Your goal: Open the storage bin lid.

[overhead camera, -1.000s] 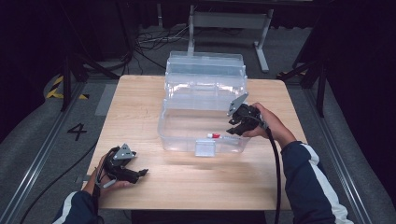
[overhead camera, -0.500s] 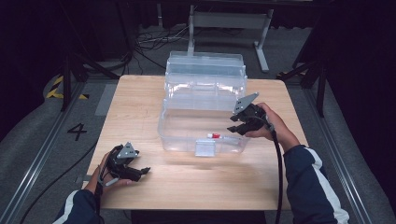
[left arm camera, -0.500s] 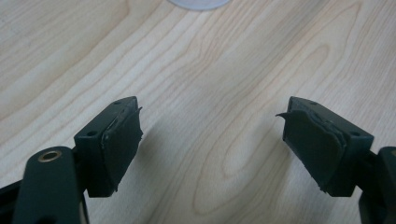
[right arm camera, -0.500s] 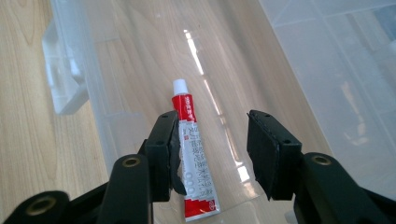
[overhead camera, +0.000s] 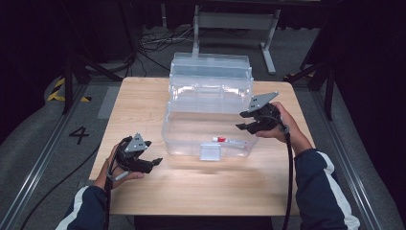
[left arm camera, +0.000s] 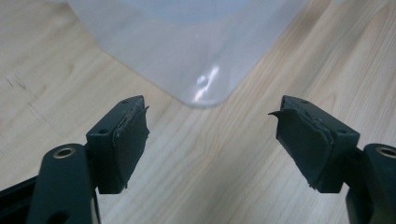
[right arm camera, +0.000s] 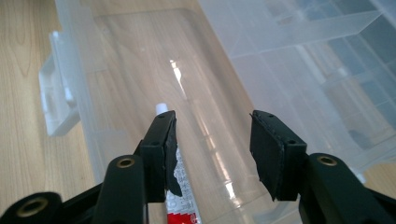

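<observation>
Right gripper (overhead camera: 245, 120) over clear box (overhead camera: 191, 139), jaws apart and just been opening, empty. Tube (right arm camera: 180, 186) on the box floor at seven o'clock below. Left gripper (left arm camera: 210, 135), wide though just narrowing, empty, box corner at twelve.

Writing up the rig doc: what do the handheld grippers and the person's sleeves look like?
Both the left gripper and right gripper are black, two-jawed, with flat dark pads, brass-coloured rivets, and a grey triangular plate on top. A black cable trails from each. Sleeves: dark navy with a white stripe.
</observation>
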Tool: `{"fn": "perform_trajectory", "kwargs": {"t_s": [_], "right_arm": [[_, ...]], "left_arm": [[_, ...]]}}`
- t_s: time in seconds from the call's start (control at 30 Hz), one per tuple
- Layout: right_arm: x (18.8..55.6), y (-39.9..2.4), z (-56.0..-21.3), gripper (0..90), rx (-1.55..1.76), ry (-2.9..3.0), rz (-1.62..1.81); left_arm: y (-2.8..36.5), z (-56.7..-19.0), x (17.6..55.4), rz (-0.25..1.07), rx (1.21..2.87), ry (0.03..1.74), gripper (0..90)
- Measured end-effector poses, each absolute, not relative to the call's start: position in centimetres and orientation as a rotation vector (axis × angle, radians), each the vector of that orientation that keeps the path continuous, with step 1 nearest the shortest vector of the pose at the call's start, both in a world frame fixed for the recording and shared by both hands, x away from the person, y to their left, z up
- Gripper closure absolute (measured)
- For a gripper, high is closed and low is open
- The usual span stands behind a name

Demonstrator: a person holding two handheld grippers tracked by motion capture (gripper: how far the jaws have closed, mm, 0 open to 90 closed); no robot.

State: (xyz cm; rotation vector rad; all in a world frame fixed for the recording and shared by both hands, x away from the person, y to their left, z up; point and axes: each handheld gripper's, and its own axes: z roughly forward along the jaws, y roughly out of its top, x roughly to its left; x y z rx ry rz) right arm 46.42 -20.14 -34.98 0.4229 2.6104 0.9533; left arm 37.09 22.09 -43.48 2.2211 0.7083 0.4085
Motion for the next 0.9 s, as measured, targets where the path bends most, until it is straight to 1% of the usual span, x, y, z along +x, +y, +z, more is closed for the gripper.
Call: {"fn": "perform_trajectory", "kwargs": {"t_s": [0.33, 0.5, 0.67, 0.77, 0.8, 0.83, 0.87, 0.9], "right_arm": [[46.3, -20.9, -33.3, 49.6, 0.425, 2.533, 1.02], [46.6, -21.4, -32.3, 48.0, 0.463, 2.462, 1.056], [47.1, -21.5, -31.9, 43.7, 0.474, 2.433, 1.054], [47.5, -21.6, -31.6, 40.1, 0.49, 2.408, 1.072], [47.6, -21.6, -31.6, 39.1, 0.495, 2.401, 1.077], [47.8, -21.6, -31.5, 39.1, 0.493, 2.395, 1.08], [47.8, -21.5, -31.4, 38.9, 0.494, 2.391, 1.079], [48.0, -21.5, -31.3, 38.4, 0.494, 2.387, 1.082]], "left_arm": [[21.3, -41.1, 37.0, 0.444, 2.172, 0.652, 25.1], [20.6, -40.2, 37.3, 0.44, 2.148, 0.63, 17.7], [19.8, -39.6, 37.5, 0.439, 2.146, 0.605, 15.9], [19.1, -39.3, 37.6, 0.454, 2.151, 0.58, 16.7], [18.9, -39.2, 37.6, 0.465, 2.154, 0.567, 19.4], [18.8, -39.2, 37.5, 0.463, 2.158, 0.546, 24.5], [18.6, -39.1, 37.5, 0.459, 2.155, 0.532, 26.8], [18.3, -39.0, 37.6, 0.452, 2.159, 0.525, 26.7]]}}
